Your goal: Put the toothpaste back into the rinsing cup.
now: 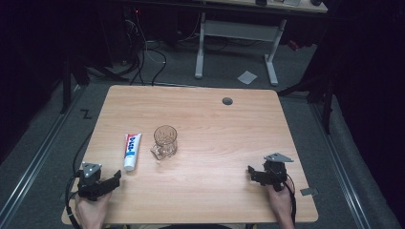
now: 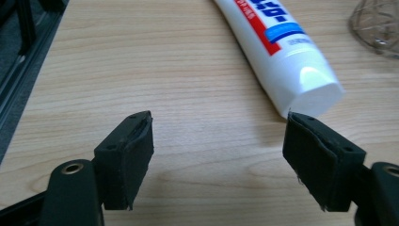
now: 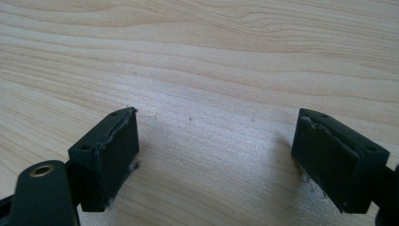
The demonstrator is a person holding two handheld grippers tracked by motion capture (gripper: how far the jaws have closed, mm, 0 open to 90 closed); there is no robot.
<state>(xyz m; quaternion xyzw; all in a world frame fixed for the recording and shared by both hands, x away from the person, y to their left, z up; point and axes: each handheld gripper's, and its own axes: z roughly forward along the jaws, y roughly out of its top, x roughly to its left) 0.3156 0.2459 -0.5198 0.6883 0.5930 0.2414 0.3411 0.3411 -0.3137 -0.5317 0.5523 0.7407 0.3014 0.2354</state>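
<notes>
My left gripper is spread wide and holds nothing; its right jaw sits just short of the tube's cap end. My right gripper is equally wide and empty over bare table. I judge that if I push forward off-line, that jaw could nudge the cap and skid the tube toward the glass beside it. The tube lies flat near the left front, white with red and blue print, plump and smooth.

Toothpaste tube beside glass mug on table; grippers at near corners
</notes>
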